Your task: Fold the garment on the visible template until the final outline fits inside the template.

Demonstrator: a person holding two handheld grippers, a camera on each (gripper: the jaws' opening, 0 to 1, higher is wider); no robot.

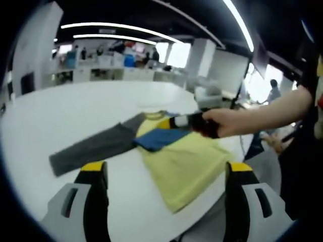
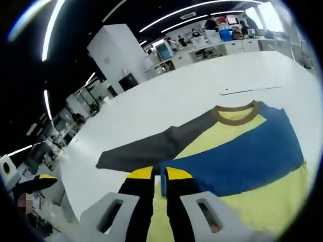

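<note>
**A:** Yellow shirt (image 2: 242,201) lies flat on the white table (image 2: 166,101), collar (image 2: 235,115) at 12 o'clock in the right gripper view. Status?

**B:** One fold done: blue sleeve (image 2: 247,156) is brought across the chest. Grey sleeve (image 1: 96,146) is not yet folded, stretched out toward 9 o'clock from the body in the left gripper view.

**A:** Grippers?

**B:** Right hand-held gripper (image 2: 161,176) has jaws nearly closed on the blue sleeve's cuff end, pinched, low at 6 o'clock. Left hand-held gripper (image 1: 164,174) jaws wide apart, holding nothing, hovering off the near hem.

**A:** Template?

**B:** Can't make out any outline under the shirt. A thin pale strip (image 2: 251,89) lies on the table beyond the collar; can't tell what it is.

**A:** Remaining?

**B:** My read: release the blue cuff, fold the grey sleeve in, then fold the body. Roughly a quarter through.
</note>
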